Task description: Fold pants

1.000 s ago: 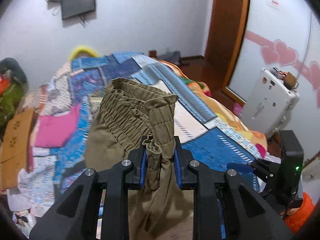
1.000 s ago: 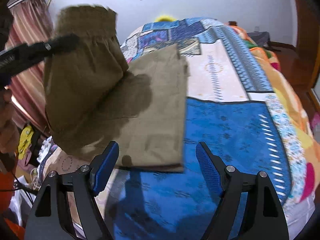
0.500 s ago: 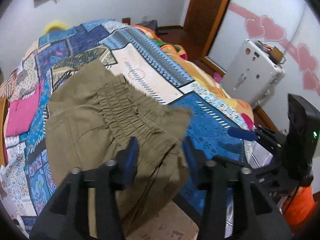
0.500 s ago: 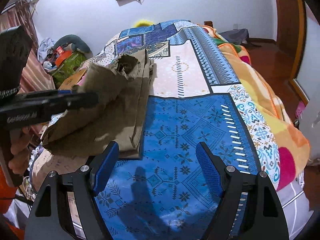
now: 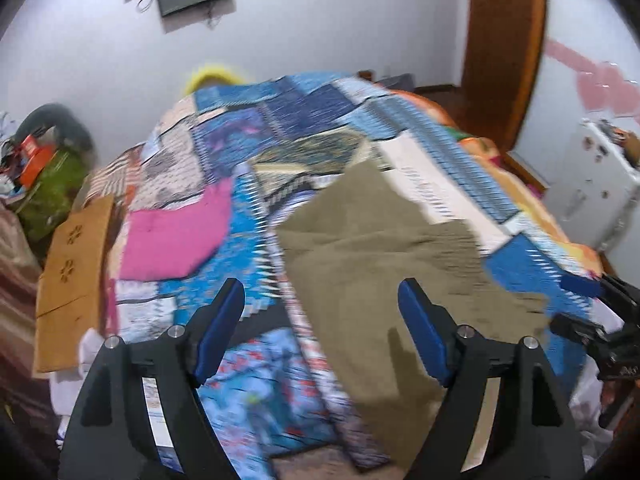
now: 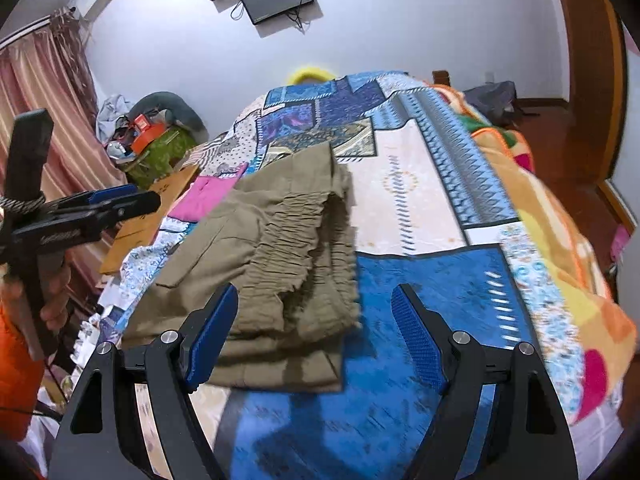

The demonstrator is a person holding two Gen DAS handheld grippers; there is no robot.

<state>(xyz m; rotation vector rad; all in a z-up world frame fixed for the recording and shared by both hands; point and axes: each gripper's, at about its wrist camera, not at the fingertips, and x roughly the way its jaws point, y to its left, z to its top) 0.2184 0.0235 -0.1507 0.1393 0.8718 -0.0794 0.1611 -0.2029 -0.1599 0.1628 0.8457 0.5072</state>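
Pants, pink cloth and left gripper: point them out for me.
pants (image 6: 276, 256), right wrist view, gathered waistband.
pink cloth (image 5: 172, 236), left wrist view, its middle.
left gripper (image 5: 320, 320), left wrist view, between its opening, empty jaws.

No readable text in either view. White sticker (image 5: 157, 414) on the left tongs' arm, lower left of the left wrist view: print too blurred. Light lettering on the other tongs' black arm (image 6: 60, 236), left edge of the right wrist view: illegible.

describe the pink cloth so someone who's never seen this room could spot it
Start at the bed with the blue patchwork quilt. Left of the folded olive pants, near the cardboard sheet, lies the pink cloth. It is the only plain bright pink piece there.
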